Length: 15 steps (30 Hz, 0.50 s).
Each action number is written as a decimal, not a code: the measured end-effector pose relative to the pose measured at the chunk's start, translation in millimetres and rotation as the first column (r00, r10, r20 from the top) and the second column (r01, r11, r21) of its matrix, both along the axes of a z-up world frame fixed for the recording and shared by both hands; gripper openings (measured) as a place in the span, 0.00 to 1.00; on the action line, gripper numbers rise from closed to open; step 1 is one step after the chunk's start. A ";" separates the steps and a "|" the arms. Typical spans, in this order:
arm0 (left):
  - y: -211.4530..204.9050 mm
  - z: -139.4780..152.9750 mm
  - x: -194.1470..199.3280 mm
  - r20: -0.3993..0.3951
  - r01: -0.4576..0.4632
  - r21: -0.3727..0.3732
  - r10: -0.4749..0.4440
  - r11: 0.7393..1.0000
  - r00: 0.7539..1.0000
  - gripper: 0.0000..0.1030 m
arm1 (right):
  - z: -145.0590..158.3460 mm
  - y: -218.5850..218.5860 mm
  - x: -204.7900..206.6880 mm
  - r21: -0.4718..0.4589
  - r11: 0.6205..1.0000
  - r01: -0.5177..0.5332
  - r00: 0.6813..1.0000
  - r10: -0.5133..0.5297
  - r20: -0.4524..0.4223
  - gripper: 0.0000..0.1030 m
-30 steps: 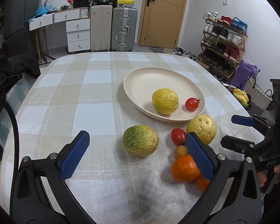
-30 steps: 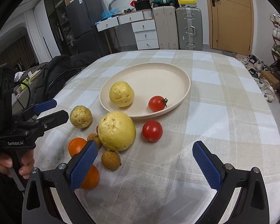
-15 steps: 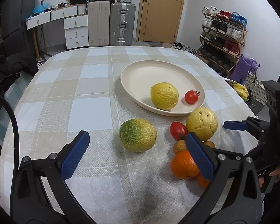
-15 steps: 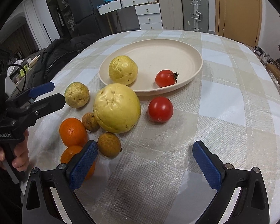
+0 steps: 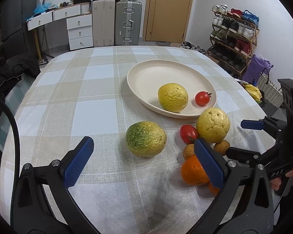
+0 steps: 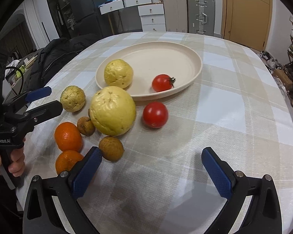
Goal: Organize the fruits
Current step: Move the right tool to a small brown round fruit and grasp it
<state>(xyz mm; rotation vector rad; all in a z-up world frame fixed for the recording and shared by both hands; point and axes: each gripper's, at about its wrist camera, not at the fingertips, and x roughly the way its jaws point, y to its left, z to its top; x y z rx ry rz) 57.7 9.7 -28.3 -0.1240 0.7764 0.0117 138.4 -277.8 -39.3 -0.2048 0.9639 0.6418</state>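
Observation:
A cream plate [image 5: 146, 78] holds a wrinkled yellow fruit [image 5: 172, 97] and a small tomato [image 5: 202, 98]. On the checked cloth in front of it lie a green-yellow fruit [image 5: 146, 141], a big yellow fruit [image 6: 112, 110], a red tomato [image 6: 155, 114], two oranges [image 6: 68, 136] and two small brown fruits [image 6: 111, 148]. My left gripper [image 5: 143, 146] is open, its fingers spread either side of the green-yellow fruit and short of it. My right gripper [image 6: 151, 152] is open and empty, just before the red tomato.
The round table's edge [image 6: 283, 156] curves close on the right. A dark jacket [image 6: 54, 58] lies over a chair on the left. Suitcases [image 5: 128, 23], drawers and a shoe rack [image 5: 234, 39] stand behind the table. The far half of the cloth [image 5: 78, 68] is bare.
The right gripper has moved forward and lower, so the big yellow fruit and red tomato look closer. The left gripper has edged towards the green-yellow fruit. No fruit has moved.

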 end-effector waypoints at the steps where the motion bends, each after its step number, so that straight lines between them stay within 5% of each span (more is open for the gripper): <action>1: 0.6 -0.6 0.5 -0.003 -0.002 -0.002 0.002 1.000 1.000 1.00 | -0.1 -1.3 0.8 -0.003 1.000 0.000 1.000 0.000 -0.002 1.00; 11: 2.4 -3.3 2.6 -0.015 -0.005 -0.002 0.005 1.000 1.000 1.00 | -0.7 13.2 -13.8 -0.025 0.996 -0.088 0.995 0.089 0.042 0.97; 15: 2.9 -4.1 3.1 -0.015 -0.006 -0.006 0.006 1.000 1.000 1.00 | 0.7 16.6 -17.6 -0.011 0.993 -0.120 0.992 0.120 0.043 0.76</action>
